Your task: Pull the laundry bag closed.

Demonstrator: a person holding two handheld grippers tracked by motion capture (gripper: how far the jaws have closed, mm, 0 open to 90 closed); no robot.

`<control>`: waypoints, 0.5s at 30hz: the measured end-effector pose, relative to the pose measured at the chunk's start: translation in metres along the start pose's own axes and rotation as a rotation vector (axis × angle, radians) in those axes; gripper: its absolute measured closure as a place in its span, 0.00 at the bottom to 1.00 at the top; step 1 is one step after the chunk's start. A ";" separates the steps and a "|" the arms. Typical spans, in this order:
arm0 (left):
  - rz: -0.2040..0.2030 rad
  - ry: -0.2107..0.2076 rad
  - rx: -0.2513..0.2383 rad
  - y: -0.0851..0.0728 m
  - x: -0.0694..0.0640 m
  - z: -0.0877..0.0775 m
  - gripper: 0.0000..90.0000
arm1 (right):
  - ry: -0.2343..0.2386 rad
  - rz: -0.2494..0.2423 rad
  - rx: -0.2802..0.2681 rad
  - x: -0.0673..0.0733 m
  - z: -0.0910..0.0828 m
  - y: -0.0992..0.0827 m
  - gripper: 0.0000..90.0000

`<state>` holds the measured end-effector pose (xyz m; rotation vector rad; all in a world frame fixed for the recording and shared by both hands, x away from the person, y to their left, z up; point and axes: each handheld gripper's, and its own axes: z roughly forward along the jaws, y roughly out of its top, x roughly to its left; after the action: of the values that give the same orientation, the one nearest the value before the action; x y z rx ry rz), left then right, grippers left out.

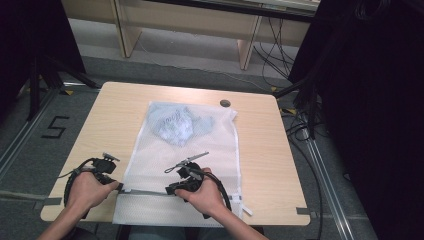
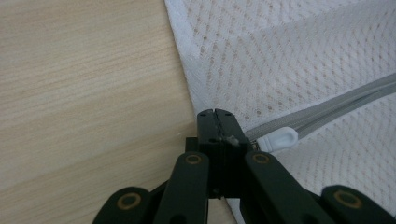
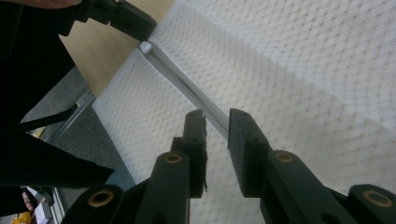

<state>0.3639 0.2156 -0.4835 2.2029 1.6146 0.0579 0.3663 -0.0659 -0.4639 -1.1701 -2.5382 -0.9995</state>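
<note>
The left gripper [image 2: 215,114] sits at the near left edge of the white mesh laundry bag [image 1: 200,150], its jaws pressed tight together on the end of the bag's grey zipper [image 2: 327,109], right where the mesh meets the bare wood. A small white plastic stop [image 2: 279,138] lies just beside the closed tips, on the zipper line. The right gripper [image 3: 217,123] is further right along the same zipper, near the middle of the bag's near end; its jaws stand partly apart, one on each side of the zipper band [image 3: 187,86], and I cannot tell whether the pads touch it. The bag lies flat on the light wooden table [image 1: 115,115], its near end reaching the table's near edge. A crumpled pale blue garment [image 1: 175,122] shows through the mesh at the far end. A dark round cap [image 1: 225,103] sits in the tabletop just beyond the bag's far right corner.
</note>
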 end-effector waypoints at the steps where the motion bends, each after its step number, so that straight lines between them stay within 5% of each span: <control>1: 0.000 0.001 0.000 0.000 0.001 0.000 0.99 | 0.000 0.000 -0.003 0.001 0.001 0.001 0.86; 15: 0.016 -0.004 0.026 0.000 0.003 0.000 0.99 | 0.064 -0.036 0.014 0.022 0.042 0.022 0.85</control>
<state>0.3650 0.2181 -0.4842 2.2344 1.6041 0.0368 0.3726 -0.0153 -0.4753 -1.0747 -2.5206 -1.0095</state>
